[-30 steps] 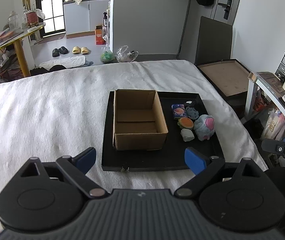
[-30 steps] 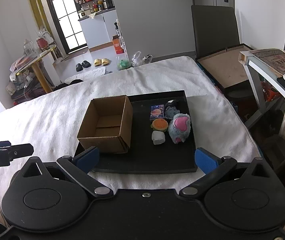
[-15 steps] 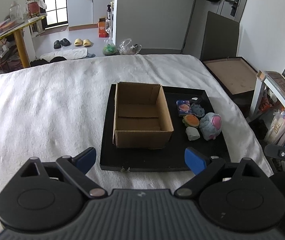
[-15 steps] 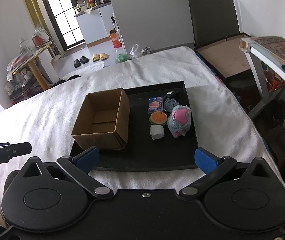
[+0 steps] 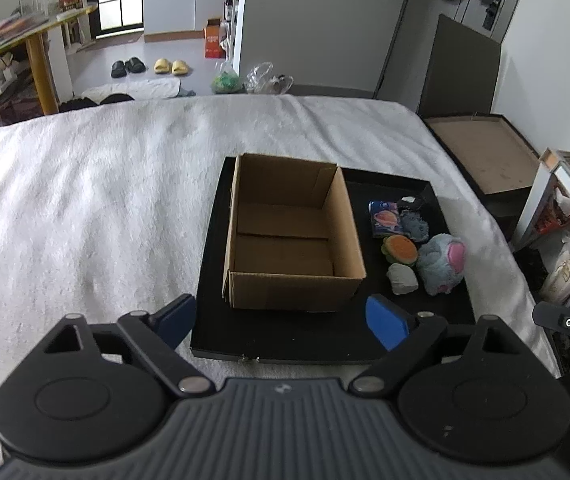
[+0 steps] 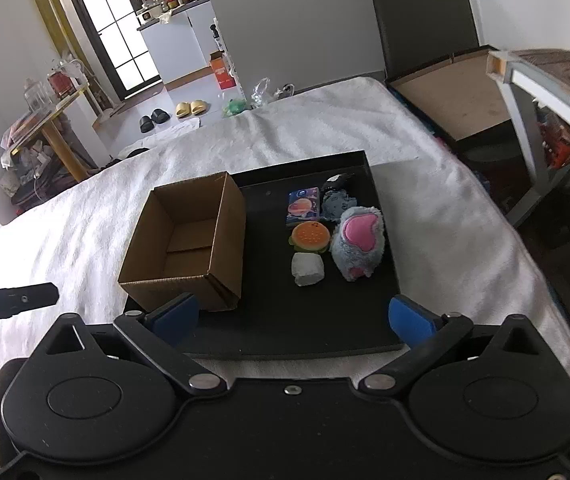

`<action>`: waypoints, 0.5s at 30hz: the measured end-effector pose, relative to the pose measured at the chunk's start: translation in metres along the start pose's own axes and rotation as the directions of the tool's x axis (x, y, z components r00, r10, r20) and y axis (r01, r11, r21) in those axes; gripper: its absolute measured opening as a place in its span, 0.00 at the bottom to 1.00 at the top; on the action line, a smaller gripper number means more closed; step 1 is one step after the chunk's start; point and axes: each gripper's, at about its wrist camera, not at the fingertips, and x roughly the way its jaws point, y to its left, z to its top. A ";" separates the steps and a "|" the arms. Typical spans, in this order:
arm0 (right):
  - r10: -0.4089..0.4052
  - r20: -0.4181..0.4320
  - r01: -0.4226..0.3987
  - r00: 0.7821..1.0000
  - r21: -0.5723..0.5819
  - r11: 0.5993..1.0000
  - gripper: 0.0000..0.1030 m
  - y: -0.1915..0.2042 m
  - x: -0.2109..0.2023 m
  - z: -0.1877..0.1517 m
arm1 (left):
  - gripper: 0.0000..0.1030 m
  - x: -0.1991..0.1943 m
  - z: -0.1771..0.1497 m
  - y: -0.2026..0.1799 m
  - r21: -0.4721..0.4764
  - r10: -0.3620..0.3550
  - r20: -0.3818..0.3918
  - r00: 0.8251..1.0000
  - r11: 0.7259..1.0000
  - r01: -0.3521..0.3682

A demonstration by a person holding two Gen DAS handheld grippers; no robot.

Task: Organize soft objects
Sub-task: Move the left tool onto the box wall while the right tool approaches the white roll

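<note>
Two tools, your left tool and right tool, have come lower and closer to the black tray on the bed; both stand apart, holding nothing. Beyond them the stiff cardboard box is empty. Right of it wait the foam burger, fluffy plush and the other soft objects.

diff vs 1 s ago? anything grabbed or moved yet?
Both grippers have come closer to the black tray and lower; box and toys fill more of each view. Left gripper and right gripper are open and hold nothing. The cardboard box, still empty, and the toys beside it, like the burger, haven't moved.
</note>
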 end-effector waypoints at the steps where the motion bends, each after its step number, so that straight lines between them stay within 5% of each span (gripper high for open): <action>1: 0.005 -0.003 -0.005 1.000 0.002 1.000 0.96 -0.001 0.004 0.001 | 0.89 0.005 0.001 0.001 -0.001 0.000 -0.007 1.000 1.000 0.000; 15: 0.052 -0.062 -0.049 0.997 0.052 0.997 0.78 -0.014 0.056 0.014 | 0.76 0.056 0.021 0.011 -0.041 0.022 -0.045 0.999 0.999 -0.024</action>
